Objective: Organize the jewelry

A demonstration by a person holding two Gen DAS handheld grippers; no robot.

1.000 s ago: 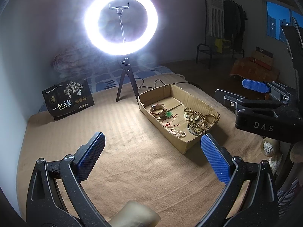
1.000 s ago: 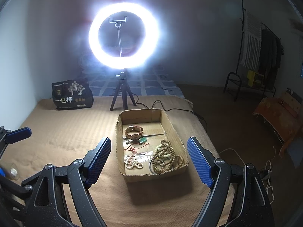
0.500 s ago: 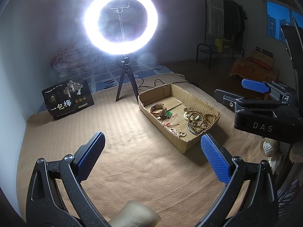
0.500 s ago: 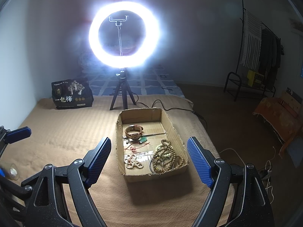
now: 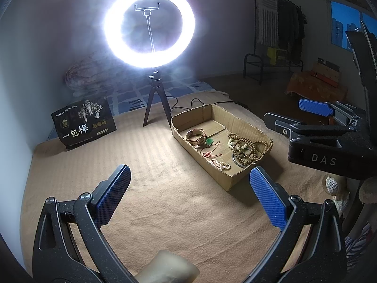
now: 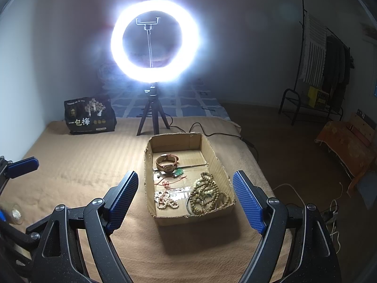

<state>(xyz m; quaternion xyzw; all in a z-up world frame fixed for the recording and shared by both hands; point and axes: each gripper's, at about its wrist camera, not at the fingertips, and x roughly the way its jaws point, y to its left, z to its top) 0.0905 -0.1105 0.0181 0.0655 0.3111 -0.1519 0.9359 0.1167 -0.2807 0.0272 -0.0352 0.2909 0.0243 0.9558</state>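
Right wrist view shows the right gripper [image 6: 182, 200] at the bottom of the frame, its blue pads spread wide and holding nothing. The left gripper [image 5: 189, 197] in its own view is just as wide and empty, over bare blanket [image 5: 165, 212].

Just beyond the right gripper, in the centre of the frame, a single cardboard box [image 6: 150, 188] sits on the blanket with all the jewelry inside it. Counted: one pale bead bracelet [image 6: 165, 200] at the near left, one heap of brown bead strands [image 6: 207, 195] at the near right over one metal bangle [image 6: 188, 204], one red cord with a green pendant [image 6: 179, 172] in the middle, and one watch [image 6: 167, 162] further back.

Everything lying in the box fits a sorting that is finished, or pieces gathered and awaiting arrangement; the pictures do not settle which.

Farther up the frame stand one ring light [image 6: 155, 47] on a tripod and one black bag [image 6: 89, 118] at the left.
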